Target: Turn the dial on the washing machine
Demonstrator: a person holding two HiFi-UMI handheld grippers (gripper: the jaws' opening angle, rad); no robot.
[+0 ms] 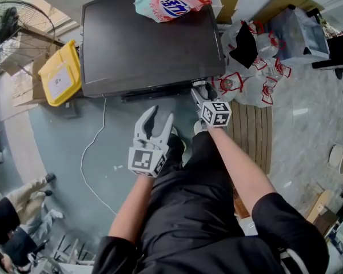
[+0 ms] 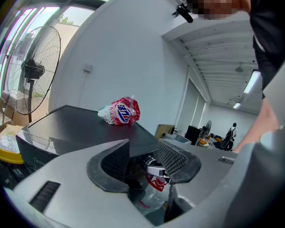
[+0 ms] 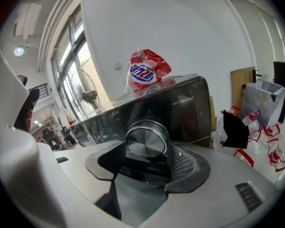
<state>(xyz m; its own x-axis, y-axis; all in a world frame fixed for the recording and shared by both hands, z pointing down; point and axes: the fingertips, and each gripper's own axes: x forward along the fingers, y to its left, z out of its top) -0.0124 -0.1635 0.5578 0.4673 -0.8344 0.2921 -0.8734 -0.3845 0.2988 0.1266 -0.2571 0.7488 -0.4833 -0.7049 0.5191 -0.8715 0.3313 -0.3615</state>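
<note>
There: round brushed-metal dial (image 3: 146, 139) btwn fingers (image 3: 183, 163)

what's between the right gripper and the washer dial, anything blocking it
Nothing visible does. In the right gripper view the dial on the front of the washing machine sits directly between the open jaws of the right gripper, with no object in the gap. Whether the pads touch it cannot be told.

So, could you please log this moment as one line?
step: dial not yet gripped | right gripper: open, jaws straddling dial | left gripper: open, empty | bag on washing machine
</note>
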